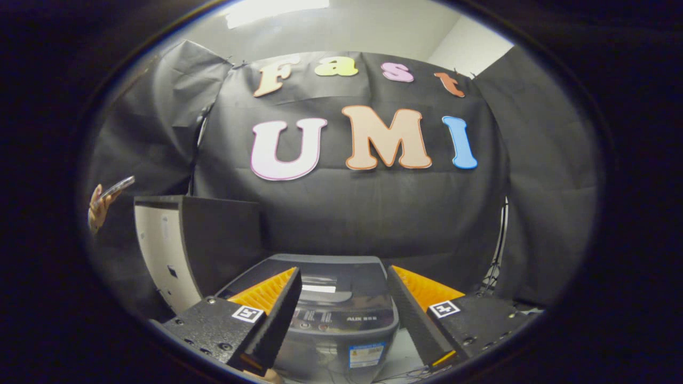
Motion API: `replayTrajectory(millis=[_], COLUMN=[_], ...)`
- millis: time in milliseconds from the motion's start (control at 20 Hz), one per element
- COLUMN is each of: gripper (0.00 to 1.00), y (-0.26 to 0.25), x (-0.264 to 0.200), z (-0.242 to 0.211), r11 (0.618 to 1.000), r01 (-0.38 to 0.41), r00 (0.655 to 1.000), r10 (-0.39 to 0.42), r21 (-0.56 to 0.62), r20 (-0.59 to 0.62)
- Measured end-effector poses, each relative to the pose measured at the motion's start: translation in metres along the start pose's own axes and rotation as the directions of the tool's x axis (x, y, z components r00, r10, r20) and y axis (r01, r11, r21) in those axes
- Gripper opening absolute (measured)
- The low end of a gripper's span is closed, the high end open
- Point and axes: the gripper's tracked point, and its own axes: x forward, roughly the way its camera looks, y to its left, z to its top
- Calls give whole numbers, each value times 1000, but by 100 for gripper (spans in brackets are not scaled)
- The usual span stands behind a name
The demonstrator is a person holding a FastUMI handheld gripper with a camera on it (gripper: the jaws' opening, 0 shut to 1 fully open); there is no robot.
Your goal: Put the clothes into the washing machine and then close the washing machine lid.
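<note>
The gripper (pixel 344 314) hangs above and in front of the washing machine (pixel 341 320), its two fingers (pixel 277 314) spread wide apart and grasping nothing. The washing machine sits between and just beyond the fingers, seen from above its front edge; its dark lid (pixel 325 266) lies flat and closed, and the control strip and a sticker on the front are too small to make out. The fingers hide both of its sides. No clothes can be made out. To the left of the washing machine stands a tall box (pixel 181 245) with a pale side. Far left, a hand (pixel 98 208) holds up a phone (pixel 118 186), cut off at the wrist.
</note>
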Motion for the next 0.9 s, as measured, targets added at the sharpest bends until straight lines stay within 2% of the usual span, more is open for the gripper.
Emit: replayTrajectory(millis=[150, 400, 650, 750, 900], gripper=[98, 97, 97, 97, 97], y=[-3, 4, 0, -2, 1], x=[-34, -78, -102, -107, -111], z=[-32, -62, -79, -80, -85], r11=[999, 999, 999, 999, 1000], r01=[13, 14, 28, 24, 6], r00=[999, 997, 992, 996, 995], r10=[-10, -9, -24, -22, -6], r21=[49, 52, 25, 21, -3], r20=[-48, -81, -128, -87, -95])
